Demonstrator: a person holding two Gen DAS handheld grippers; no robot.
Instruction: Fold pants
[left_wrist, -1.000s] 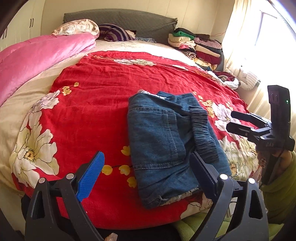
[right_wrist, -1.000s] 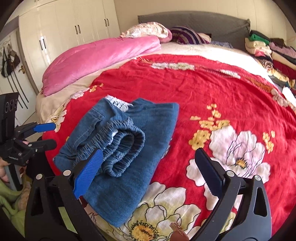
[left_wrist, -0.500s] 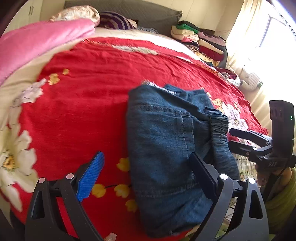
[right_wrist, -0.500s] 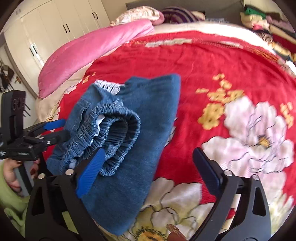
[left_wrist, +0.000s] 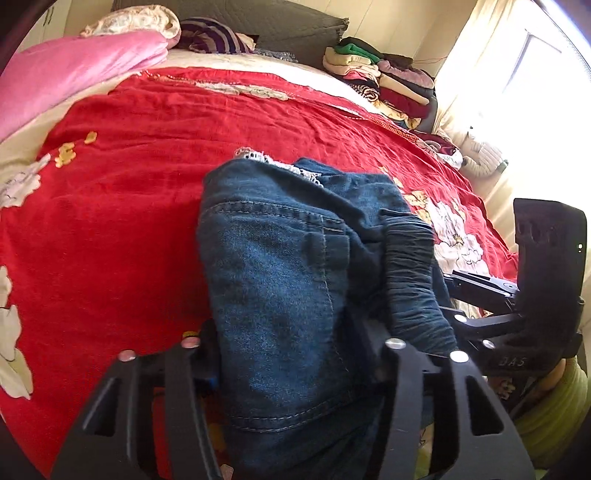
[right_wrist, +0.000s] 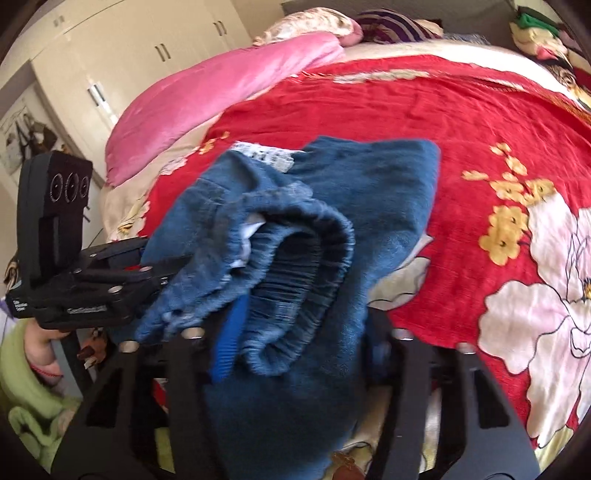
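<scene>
Pants (left_wrist: 288, 280): a compact denim bundle of several layers is seen lying on the red floral bedspread (left_wrist: 147, 155), close to the near edge of the bed, towards its window-side corner; a pale lacy hem is left showing at the far end of the bundle.
Folds done: the legs are judged to have been doubled over already, since the elastic waistband (right_wrist: 295, 266) is curled on top of the stacked denim and no loose leg is seen trailing across the bedspread.
Left gripper (left_wrist: 291, 347): its jaws have just been closing, and denim is caught between them at the near end of the bundle; the blue pads are almost hidden by the cloth, so a firm pinch is judged likely.
Right gripper (right_wrist: 299, 343): its jaws have likewise just been closing, with the waistband roll and the layer under it between them; one blue pad is seen pressed against the gathered elastic.
Stage: both near portions of the bundle are held, which is read as the start of one more fold or of a lift to carry the bundle away; which of the two cannot be told.
Left to do: the bundle is not yet squared, the waistband is bunched instead of flat, and the edges are uneven.
Risk: with several layers held, an inner layer could be let slip and the stack could be opened.
Surroundings: a pink quilt (right_wrist: 229, 81) is lying along the far side edge, and folded clothes (left_wrist: 384, 81) are stacked at the far window-side corner.
</scene>
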